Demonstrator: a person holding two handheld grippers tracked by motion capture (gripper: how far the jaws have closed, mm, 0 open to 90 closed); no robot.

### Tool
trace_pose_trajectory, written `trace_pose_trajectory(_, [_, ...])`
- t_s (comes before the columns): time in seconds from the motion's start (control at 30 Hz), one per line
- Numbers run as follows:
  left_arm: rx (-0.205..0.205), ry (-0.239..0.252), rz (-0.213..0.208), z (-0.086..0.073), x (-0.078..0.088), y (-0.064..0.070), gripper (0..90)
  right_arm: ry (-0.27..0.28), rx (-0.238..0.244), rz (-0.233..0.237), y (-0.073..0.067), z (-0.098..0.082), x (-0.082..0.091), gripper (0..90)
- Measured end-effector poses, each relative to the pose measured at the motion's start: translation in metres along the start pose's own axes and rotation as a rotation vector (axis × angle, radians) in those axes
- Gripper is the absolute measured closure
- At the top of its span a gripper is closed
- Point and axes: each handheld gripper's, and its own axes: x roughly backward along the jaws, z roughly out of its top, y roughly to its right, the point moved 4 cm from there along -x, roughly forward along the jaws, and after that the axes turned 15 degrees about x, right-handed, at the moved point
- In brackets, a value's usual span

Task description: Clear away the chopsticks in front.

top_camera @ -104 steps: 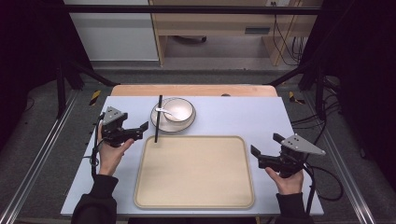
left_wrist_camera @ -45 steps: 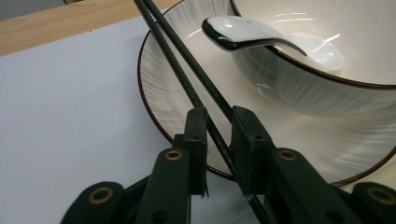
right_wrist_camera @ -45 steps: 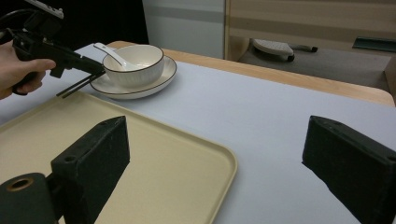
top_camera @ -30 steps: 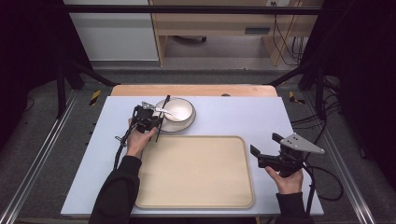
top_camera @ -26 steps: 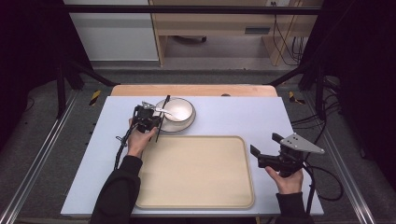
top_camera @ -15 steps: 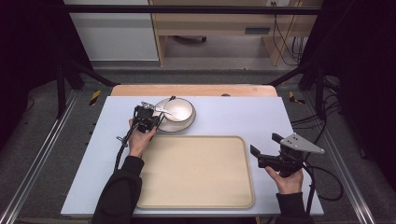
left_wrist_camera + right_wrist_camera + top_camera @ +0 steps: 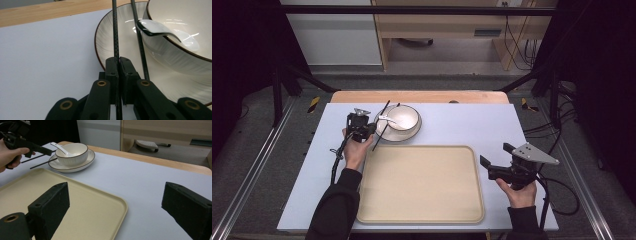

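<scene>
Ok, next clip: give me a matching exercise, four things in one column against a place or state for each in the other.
Things:
1. left gripper
2. right gripper
3. white spoon
4. tray

Places or states:
A. lying in the bowl
B. jaws wide apart, nothing between them
C. bare, on the table in front of the person
D. shut on one black chopstick

Pairs: 1-D, 2-B, 3-A, 4-C

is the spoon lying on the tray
No, the white spoon rests inside the bowl on its plate, while the tan tray beside it holds nothing.
</scene>
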Motion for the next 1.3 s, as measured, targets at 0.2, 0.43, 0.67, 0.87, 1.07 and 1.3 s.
trace_pose_trajectory(0.2, [0.027, 0.014, 0.024, -0.004, 0.016, -0.009, 85.1, 0.003, -0.003, -0.003, 0.000, 0.000, 0.001, 7.8])
trace_pose_trajectory(0.43, [0.067, 0.046, 0.028, -0.014, 0.038, -0.017, 85.1, 0.009, -0.011, -0.012, 0.002, 0.001, 0.005, 7.4])
trace_pose_trajectory(0.67, [0.087, 0.088, 0.023, -0.026, 0.066, -0.020, 85.1, 0.013, -0.004, -0.015, 0.002, 0.002, 0.006, 7.1])
trace_pose_trajectory(0.87, [0.127, 0.125, 0.038, -0.042, 0.095, -0.023, 85.1, 0.014, -0.005, -0.015, 0.001, 0.002, 0.007, 7.0])
trace_pose_trajectory(1.07, [0.145, 0.140, 0.027, -0.055, 0.115, -0.015, 85.1, 0.016, -0.005, -0.013, -0.001, 0.003, 0.007, 7.0])
trace_pose_trajectory(1.3, [0.166, 0.171, 0.027, -0.066, 0.135, -0.001, 85.1, 0.023, 0.003, -0.014, -0.002, 0.004, 0.010, 6.9])
